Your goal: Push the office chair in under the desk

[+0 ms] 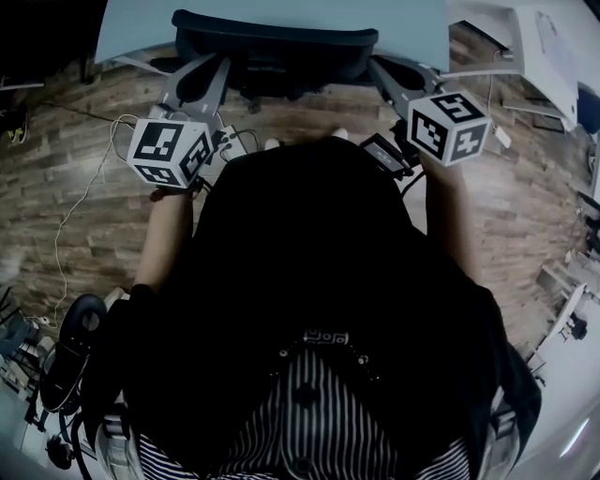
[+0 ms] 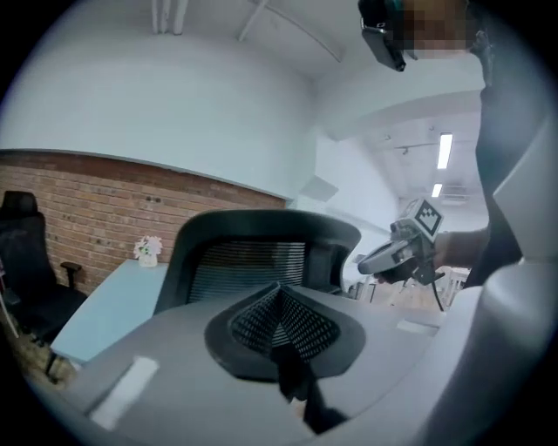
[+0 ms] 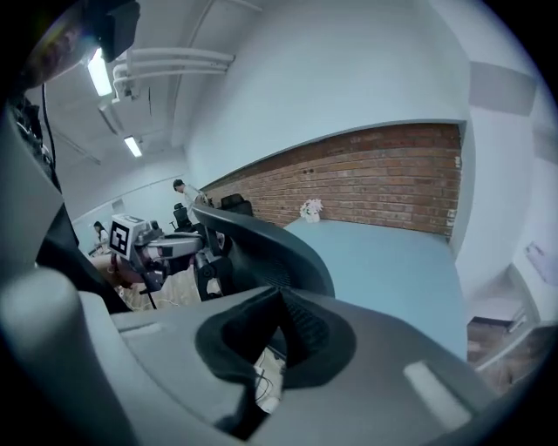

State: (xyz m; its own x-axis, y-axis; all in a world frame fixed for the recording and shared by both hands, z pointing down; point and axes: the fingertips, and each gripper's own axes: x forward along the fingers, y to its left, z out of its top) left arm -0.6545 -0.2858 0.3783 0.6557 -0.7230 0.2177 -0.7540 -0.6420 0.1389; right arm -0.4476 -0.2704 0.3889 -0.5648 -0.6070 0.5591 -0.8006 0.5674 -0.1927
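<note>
The black mesh office chair [image 1: 272, 42] stands at the top of the head view, its backrest at the edge of the light blue desk [image 1: 141, 28]. My left gripper [image 1: 217, 64] reaches to the backrest's left end and my right gripper [image 1: 378, 66] to its right end. In the left gripper view the jaws [image 2: 281, 292] are shut with nothing between them, and the chair back [image 2: 261, 235] rises just beyond. The right gripper [image 3: 281, 300] is also shut and empty, beside the chair back [image 3: 270, 248] and the desk [image 3: 384, 253]. Whether either touches the chair I cannot tell.
Cables and a power strip [image 1: 230, 141] lie on the wood-look floor under my arms. A white desk [image 1: 544, 56] stands at the right and another black chair [image 1: 70, 356] at the lower left. A small flower pot [image 2: 148, 251] sits on the desk by the brick wall.
</note>
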